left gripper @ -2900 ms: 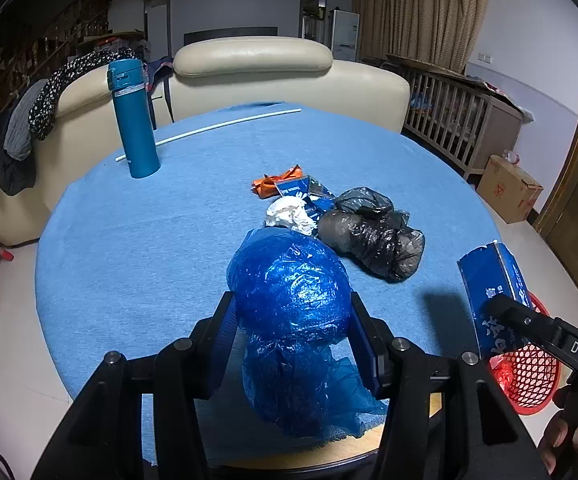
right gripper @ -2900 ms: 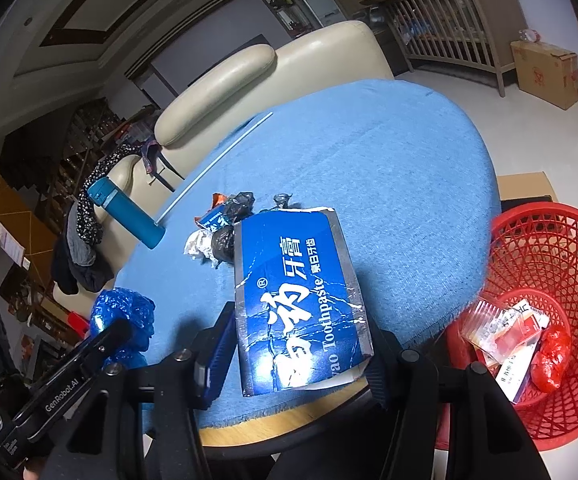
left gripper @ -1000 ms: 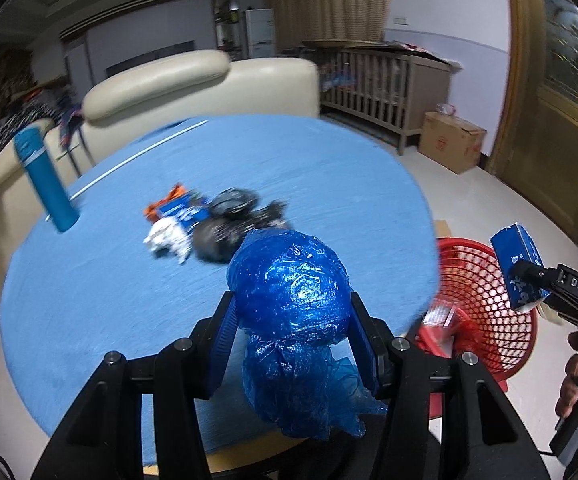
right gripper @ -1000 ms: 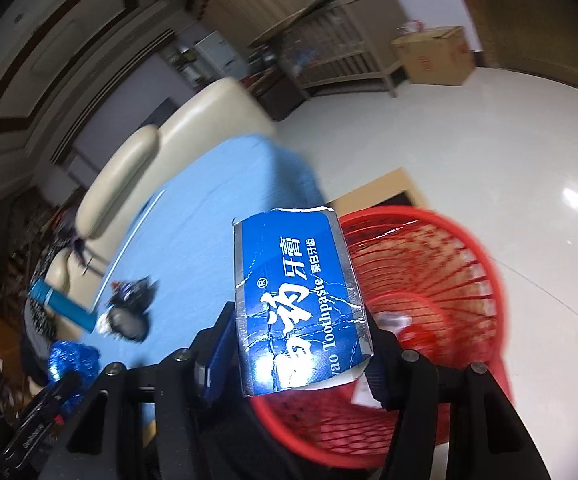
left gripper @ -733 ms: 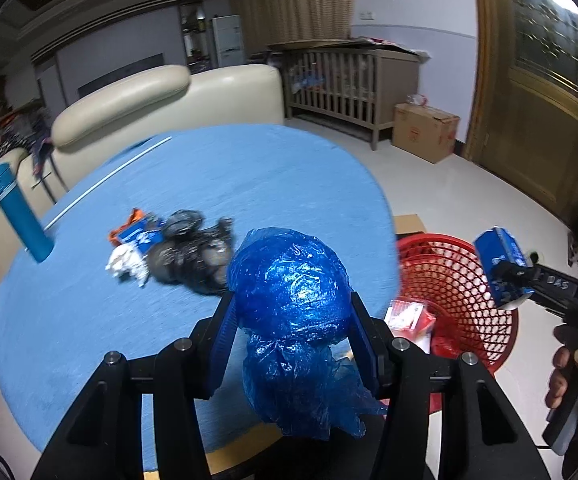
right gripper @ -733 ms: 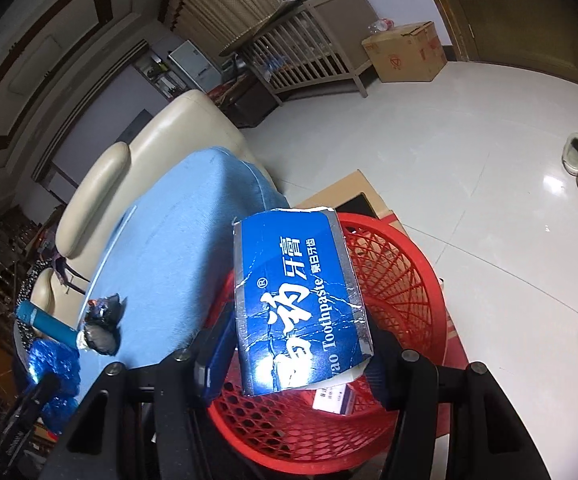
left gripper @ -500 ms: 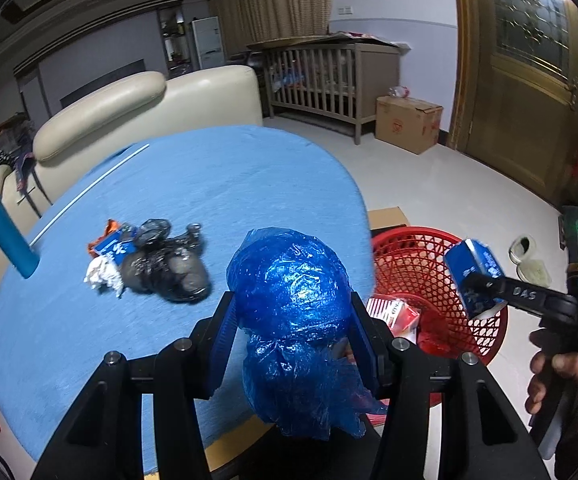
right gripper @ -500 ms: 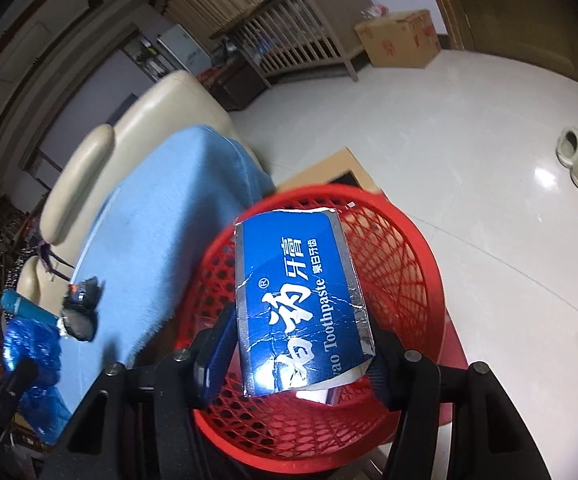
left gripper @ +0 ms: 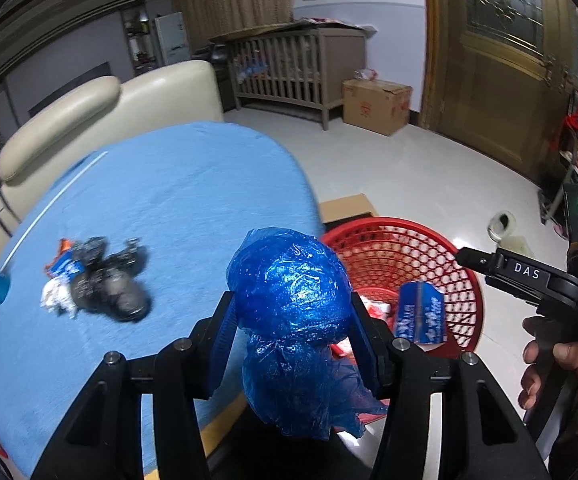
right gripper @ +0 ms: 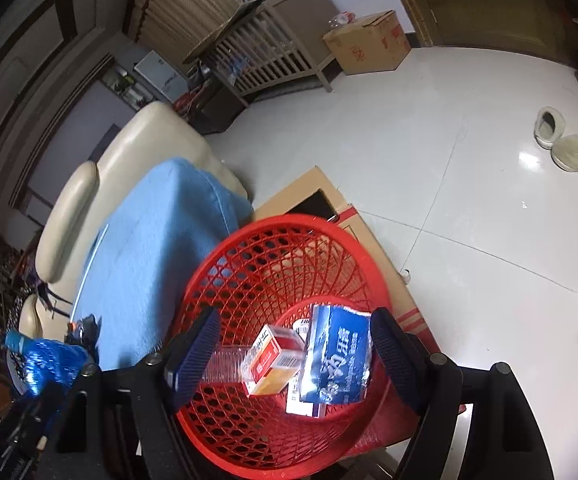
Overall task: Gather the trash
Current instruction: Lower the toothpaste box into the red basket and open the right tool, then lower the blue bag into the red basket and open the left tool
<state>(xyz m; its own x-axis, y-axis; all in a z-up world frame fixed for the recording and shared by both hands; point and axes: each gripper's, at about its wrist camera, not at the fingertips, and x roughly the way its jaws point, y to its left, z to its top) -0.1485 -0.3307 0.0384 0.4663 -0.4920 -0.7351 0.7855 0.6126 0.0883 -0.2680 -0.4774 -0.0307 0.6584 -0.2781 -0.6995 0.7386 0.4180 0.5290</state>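
Note:
My left gripper (left gripper: 291, 320) is shut on a crumpled blue plastic bag (left gripper: 289, 300), held above the table's near edge beside the red mesh basket (left gripper: 429, 240). My right gripper (right gripper: 295, 350) is open and empty, right above the red basket (right gripper: 217, 264). The blue toothpaste box (right gripper: 337, 356) lies loose in the basket beside a red and white carton (right gripper: 273, 358); the box also shows in the left wrist view (left gripper: 419, 314). More trash, black bags and wrappers (left gripper: 101, 284), lies on the blue tablecloth (left gripper: 169, 200).
A flat cardboard sheet (right gripper: 301, 196) lies under the basket on the white tiled floor. A cream sofa (left gripper: 89, 108) stands behind the table. A wooden crib (left gripper: 289, 64) and a cardboard box (left gripper: 375, 106) stand by the far wall. Slippers (right gripper: 561, 142) lie on the floor.
My right gripper has opened and let go of the toothpaste box, which dropped into the basket. My left gripper has swung right toward the basket, still holding the blue bag.

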